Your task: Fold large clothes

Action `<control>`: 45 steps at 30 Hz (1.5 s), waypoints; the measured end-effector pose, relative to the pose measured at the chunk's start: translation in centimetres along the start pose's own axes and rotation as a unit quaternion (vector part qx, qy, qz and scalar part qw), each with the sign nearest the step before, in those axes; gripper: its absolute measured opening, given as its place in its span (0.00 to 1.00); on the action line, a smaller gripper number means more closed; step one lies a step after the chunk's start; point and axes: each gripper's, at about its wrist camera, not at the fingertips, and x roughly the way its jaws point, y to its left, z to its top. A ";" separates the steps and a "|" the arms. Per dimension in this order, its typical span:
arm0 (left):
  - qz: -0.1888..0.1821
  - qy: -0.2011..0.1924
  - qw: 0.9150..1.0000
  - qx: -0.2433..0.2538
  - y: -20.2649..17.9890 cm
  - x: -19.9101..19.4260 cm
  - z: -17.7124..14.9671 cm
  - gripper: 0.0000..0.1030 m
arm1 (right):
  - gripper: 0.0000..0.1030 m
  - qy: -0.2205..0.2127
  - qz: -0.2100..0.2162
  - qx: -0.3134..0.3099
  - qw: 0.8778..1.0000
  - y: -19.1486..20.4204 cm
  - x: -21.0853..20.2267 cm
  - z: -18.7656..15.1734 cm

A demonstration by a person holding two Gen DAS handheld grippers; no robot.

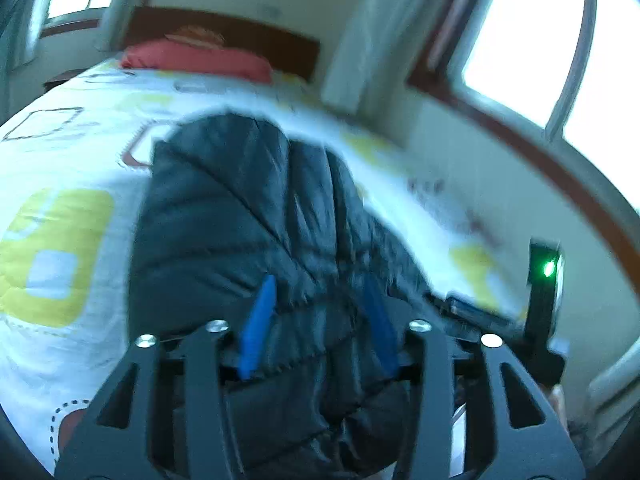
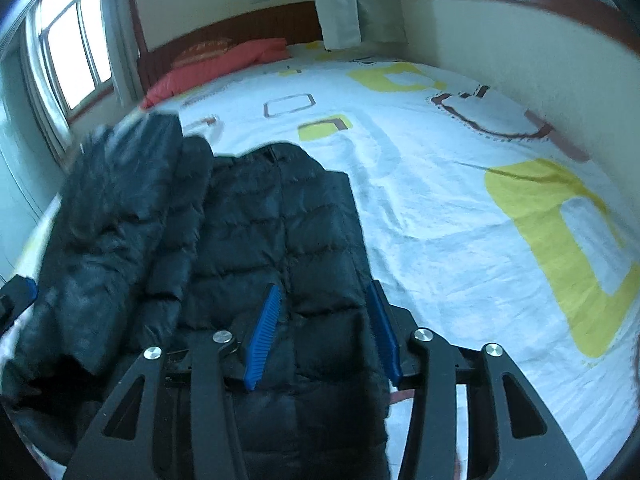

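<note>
Black quilted puffer jacket [image 2: 256,232] rumpled on the patterned bedsheet [image 2: 460,208], beneath both parted, empty claws [image 1: 316,320] [image 2: 324,324].

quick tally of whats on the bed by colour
black: 1, puffer jacket
red: 1, pillow or folded cover at the headboard
orange: 1, patterned cushion behind it, blurred
total: 3, all on the white and yellow bedspread

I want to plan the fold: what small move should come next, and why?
Probably close the right gripper on the black quilted puffer jacket. Its blue pads straddle the jacket's right edge without clearly pinching it, and the jacket lies bunched on the white patterned bedsheet.
</note>
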 end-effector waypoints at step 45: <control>-0.128 0.015 0.927 -0.353 10.8 5.2 -2.3 0.78 | 0.14 0.025 0.274 0.217 0.937 -6.9 4.0 1.7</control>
